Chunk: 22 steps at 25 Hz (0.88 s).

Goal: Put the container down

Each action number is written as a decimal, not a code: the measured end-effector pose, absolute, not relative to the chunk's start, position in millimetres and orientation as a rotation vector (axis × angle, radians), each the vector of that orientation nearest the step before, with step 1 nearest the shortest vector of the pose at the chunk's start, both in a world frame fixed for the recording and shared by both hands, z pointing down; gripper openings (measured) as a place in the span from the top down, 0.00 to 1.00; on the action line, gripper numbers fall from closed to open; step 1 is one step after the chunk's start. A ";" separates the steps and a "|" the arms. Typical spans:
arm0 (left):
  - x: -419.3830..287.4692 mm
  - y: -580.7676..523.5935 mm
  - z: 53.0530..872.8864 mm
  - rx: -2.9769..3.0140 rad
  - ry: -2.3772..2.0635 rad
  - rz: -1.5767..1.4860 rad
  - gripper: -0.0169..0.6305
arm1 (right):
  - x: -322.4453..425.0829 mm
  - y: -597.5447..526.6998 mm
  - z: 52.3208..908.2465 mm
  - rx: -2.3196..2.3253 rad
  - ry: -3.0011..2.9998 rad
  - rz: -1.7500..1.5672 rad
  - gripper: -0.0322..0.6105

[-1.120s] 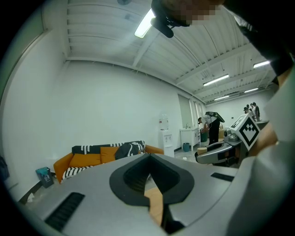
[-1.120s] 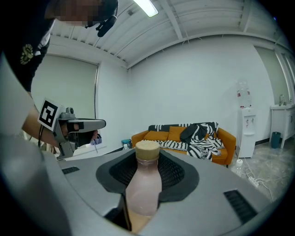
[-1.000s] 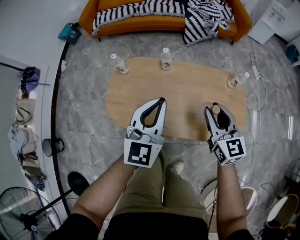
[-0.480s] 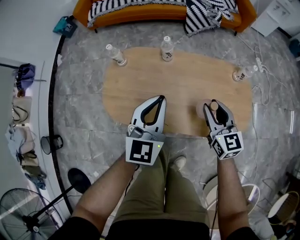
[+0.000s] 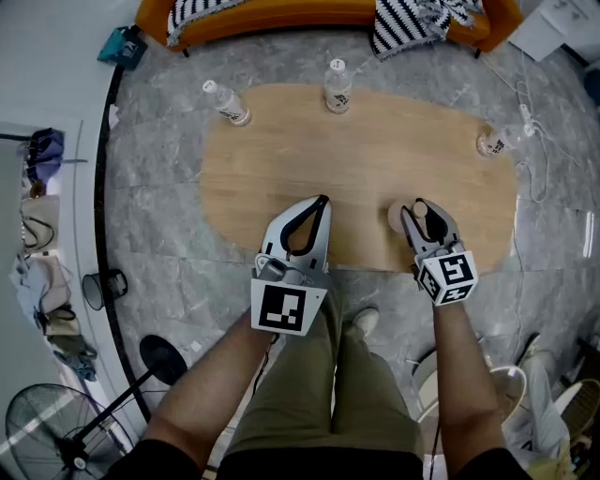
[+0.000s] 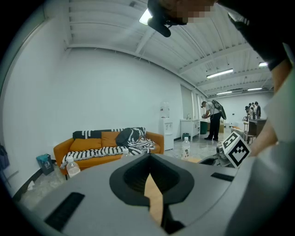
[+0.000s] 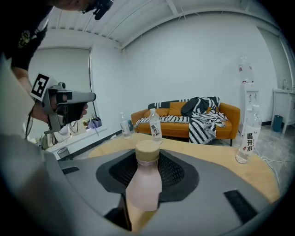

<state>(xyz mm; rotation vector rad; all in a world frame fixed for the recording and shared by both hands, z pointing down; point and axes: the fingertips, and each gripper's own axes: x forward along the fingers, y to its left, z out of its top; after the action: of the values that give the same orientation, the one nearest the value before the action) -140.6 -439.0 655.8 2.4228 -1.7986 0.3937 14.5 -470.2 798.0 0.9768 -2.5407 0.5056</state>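
Observation:
The container is a small pink bottle point(image 7: 144, 182) with a tan cap, held upright between the jaws of my right gripper point(image 7: 147, 154). Seen from the head, my right gripper point(image 5: 422, 208) hangs over the near right edge of the oval wooden table point(image 5: 356, 159), with the bottle point(image 5: 399, 217) low above the wood. Whether its base touches the table is hidden. My left gripper point(image 5: 322, 201) hovers over the near edge to the left, its tips together and nothing in it. In its own view the left gripper point(image 6: 148, 159) shows only a thin slit of tabletop.
Three clear water bottles stand on the table: far left point(image 5: 226, 103), far middle point(image 5: 337, 86) and far right point(image 5: 492, 142). An orange sofa point(image 5: 281, 11) with striped throws lies beyond. A bin point(image 5: 103, 286) and a fan point(image 5: 56, 441) stand on the floor at left.
Both grippers have come down toward the tabletop, the right one still carrying the pink bottle. The head camera has drifted, so the table sits higher and fuller in view.

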 end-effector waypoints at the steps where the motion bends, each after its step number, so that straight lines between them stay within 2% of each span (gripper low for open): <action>1: -141.4 -441.5 660.4 2.423 -1.796 0.396 0.95 | 12.5 -471.3 803.8 0.971 -2.534 0.503 0.72; 22: -129.9 -479.8 715.8 2.440 -1.713 0.413 0.95 | -11.2 -494.4 891.0 0.936 -2.453 0.485 0.72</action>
<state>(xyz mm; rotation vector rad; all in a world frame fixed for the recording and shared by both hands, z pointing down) -129.9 -479.8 715.8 2.4405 -1.7128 0.4126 -11.2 -494.4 891.0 0.9359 -2.4530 0.4847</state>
